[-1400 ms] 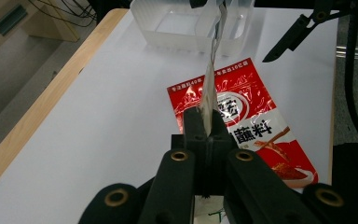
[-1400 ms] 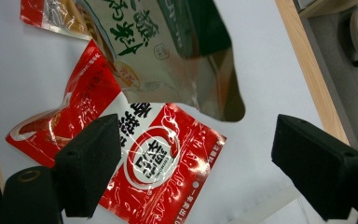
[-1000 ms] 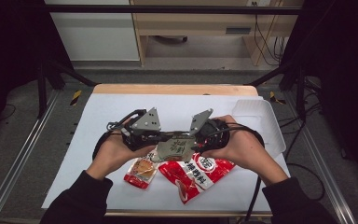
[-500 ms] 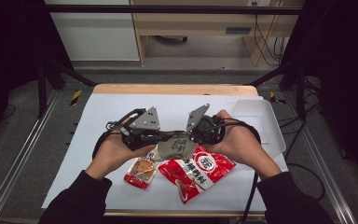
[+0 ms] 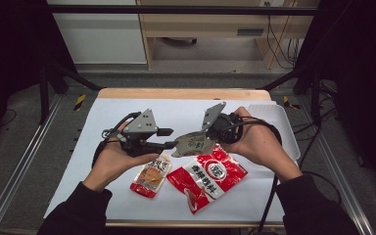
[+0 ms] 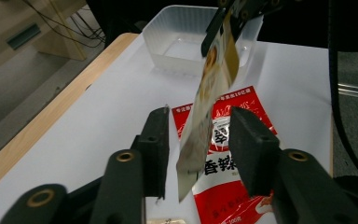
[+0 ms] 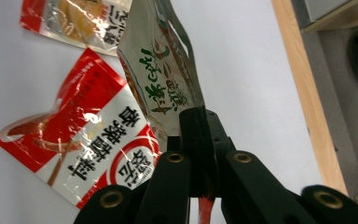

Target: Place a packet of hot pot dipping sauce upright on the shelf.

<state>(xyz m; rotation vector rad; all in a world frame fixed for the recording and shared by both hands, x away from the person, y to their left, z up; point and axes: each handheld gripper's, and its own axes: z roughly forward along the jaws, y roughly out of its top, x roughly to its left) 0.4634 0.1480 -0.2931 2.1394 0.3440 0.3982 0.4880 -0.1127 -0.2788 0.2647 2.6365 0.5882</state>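
Observation:
A grey-green snack packet [image 5: 193, 144] hangs in the air over the white sheet, and my right gripper [image 5: 210, 135] is shut on its top edge. In the right gripper view the packet [image 7: 161, 70] stands straight up out of my closed right gripper [image 7: 198, 123]. My left gripper [image 5: 171, 138] points at it from the left and is open. Its jaws have just been opening, and the packet [image 6: 205, 116] hangs loose between them without either pad pressing on it. My left gripper [image 6: 199, 116] looks up at the right gripper [image 6: 224, 21] pinching the packet's top.
A large red packet [image 5: 208, 177] and a small orange packet [image 5: 151, 175] lie on the white sheet [image 5: 103, 117] below the grippers. A clear plastic tray [image 5: 285, 120] stands at the right, also seen as the tray [image 6: 168, 28]. The table's wooden edge [image 5: 176, 93] runs along the far side.
Both grippers were pinching the grey-green packet between them. The left jaws have spread and let it go, and the packet now hangs from the right gripper alone.

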